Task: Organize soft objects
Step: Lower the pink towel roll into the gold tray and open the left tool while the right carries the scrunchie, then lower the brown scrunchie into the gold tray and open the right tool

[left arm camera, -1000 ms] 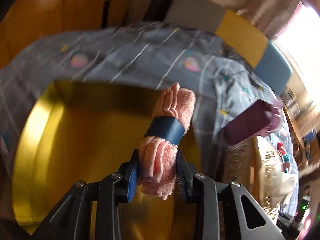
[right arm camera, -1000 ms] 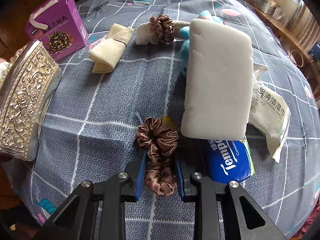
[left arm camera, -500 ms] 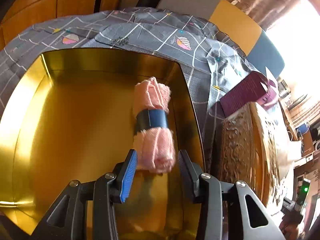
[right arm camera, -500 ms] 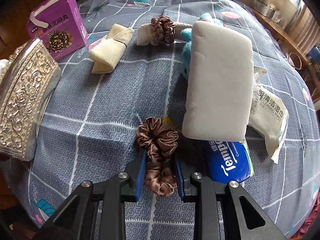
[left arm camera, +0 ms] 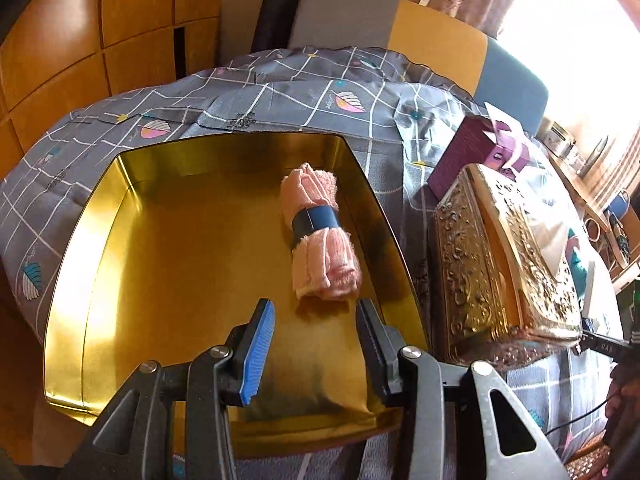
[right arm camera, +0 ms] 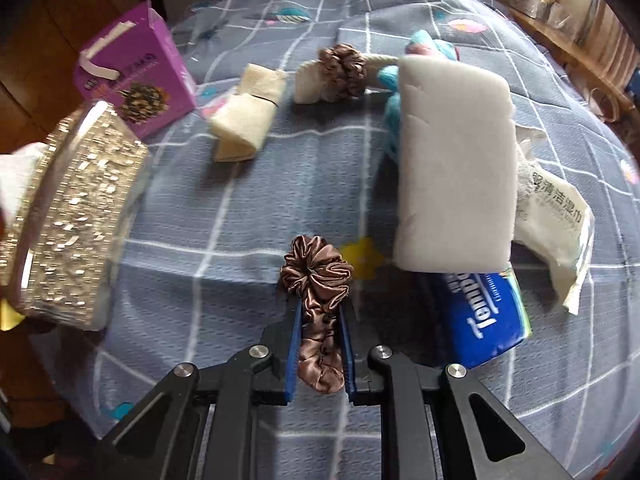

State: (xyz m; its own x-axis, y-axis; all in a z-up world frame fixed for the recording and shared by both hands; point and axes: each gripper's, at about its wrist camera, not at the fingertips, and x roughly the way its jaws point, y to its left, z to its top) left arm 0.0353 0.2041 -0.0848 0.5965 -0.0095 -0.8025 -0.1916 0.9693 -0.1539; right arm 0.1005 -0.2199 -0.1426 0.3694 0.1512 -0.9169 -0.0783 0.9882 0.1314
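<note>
Over the gold tin [left arm camera: 100, 264] on my left side, I am holding the left gripper [left arm camera: 316, 344] with its jaws standing apart and nothing between them; they have just been opening, and the pink rolled towel [left arm camera: 320, 240] is now lying on the tin's floor, just beyond the fingertips and close to the right wall. I am reading that spot as deliberate: tucked along the wall, the banded roll is leaving the rest of the floor free for more soft things. On my right side, the right gripper [right arm camera: 319, 344] is clamping a brown satin scrunchie [right arm camera: 318, 308], the jaws having just been closing on its lower half while the ruffled top is fanning out above the fingertips. Pinching it low is keeping the slippery fabric bunched so it should not slide out. Other soft pieces are waiting on the grey patterned bedspread [right arm camera: 240, 208]: a cream folded cloth [right arm camera: 248, 116], a second scrunchie [right arm camera: 342, 70] around a white roll, and a white foam block [right arm camera: 454, 164] lying partly over a blue tissue pack [right arm camera: 480, 312].
</note>
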